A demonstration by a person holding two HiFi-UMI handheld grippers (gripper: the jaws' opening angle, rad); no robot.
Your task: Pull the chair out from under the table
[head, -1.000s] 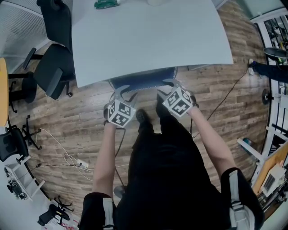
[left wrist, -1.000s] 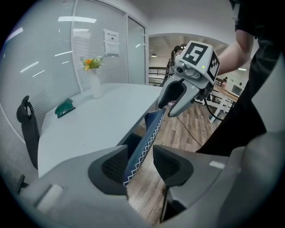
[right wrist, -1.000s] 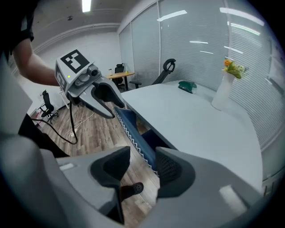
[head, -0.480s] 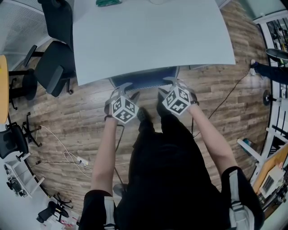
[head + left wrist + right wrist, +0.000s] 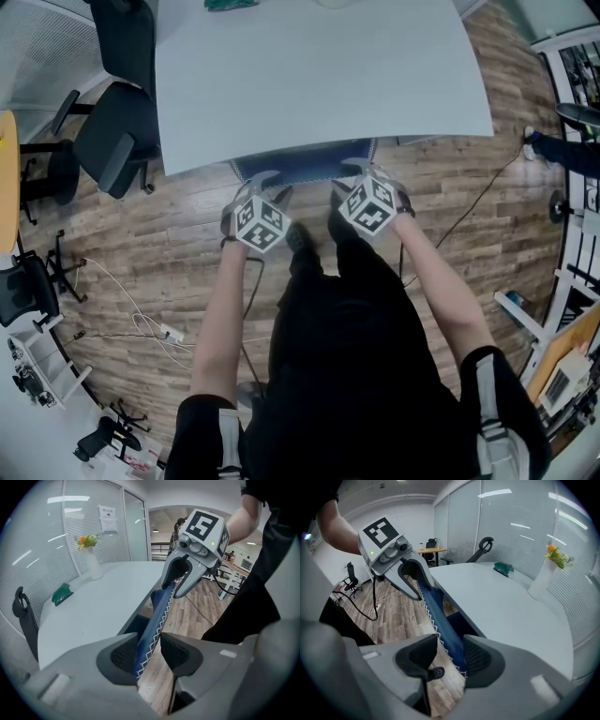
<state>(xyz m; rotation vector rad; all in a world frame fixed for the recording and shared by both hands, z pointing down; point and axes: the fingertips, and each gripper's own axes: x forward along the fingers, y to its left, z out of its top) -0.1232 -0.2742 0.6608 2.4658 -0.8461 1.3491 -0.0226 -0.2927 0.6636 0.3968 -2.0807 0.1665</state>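
Note:
The chair is tucked under the white table (image 5: 319, 84); only the top edge of its blue chair back (image 5: 305, 170) with white zigzag stitching shows. My left gripper (image 5: 262, 182) straddles the left end of that edge. In the left gripper view the chair back (image 5: 157, 616) runs between the left gripper's (image 5: 149, 654) jaws, which are closing, with a thin gap beside the fabric. My right gripper (image 5: 360, 172) straddles the right end. In the right gripper view the chair back (image 5: 440, 616) lies against one pad of the right gripper (image 5: 450, 660), with floor showing beside the other.
A black office chair (image 5: 112, 141) stands left of the table. A white cable with a power strip (image 5: 150, 330) lies on the wood floor. On the table stand a white vase with flowers (image 5: 92, 563) and a green object (image 5: 61, 594). The person's black-clad legs (image 5: 337, 337) are right behind the chair.
Both grippers have edged slightly toward the table edge and rolled a little. The chair back shows the same narrow strip as before.

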